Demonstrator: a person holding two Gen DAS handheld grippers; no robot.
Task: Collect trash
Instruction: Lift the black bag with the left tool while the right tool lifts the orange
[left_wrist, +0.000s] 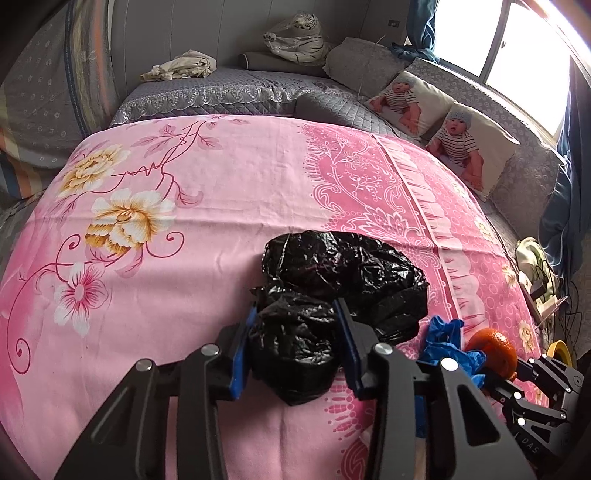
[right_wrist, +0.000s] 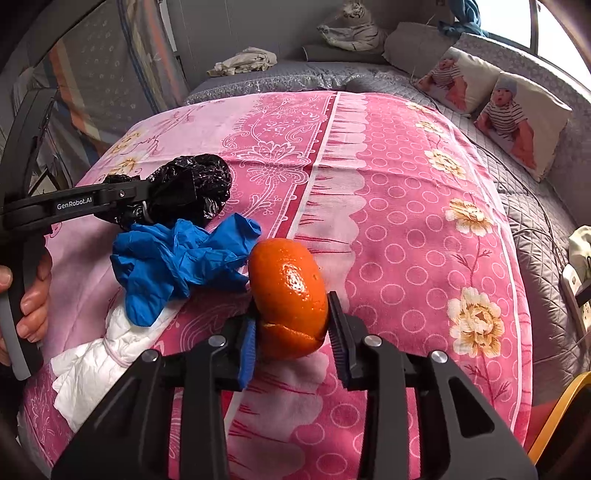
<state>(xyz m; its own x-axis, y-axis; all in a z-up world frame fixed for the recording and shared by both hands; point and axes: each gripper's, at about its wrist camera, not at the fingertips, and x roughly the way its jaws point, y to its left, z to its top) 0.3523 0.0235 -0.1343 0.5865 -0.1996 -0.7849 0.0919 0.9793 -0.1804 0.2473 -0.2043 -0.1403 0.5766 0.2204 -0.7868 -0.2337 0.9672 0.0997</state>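
Tongs (left_wrist: 295, 350) over pink floral bedspread (left_wrist: 184, 221), bedroom.

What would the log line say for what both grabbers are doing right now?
left gripper: shut on black bag | right gripper: shut on orange | blue glove: loose on pink blanket | white tissue: not collected

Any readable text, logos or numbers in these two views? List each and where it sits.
"GenRobot.AI": white lettering on the side of the black left tool, seen in the right wrist view.
"DAS": partial white letters on the body of the right tool at the lower right of the left wrist view; the rest is cut off.
Nothing else legible; the printed pillows carry pictures only.
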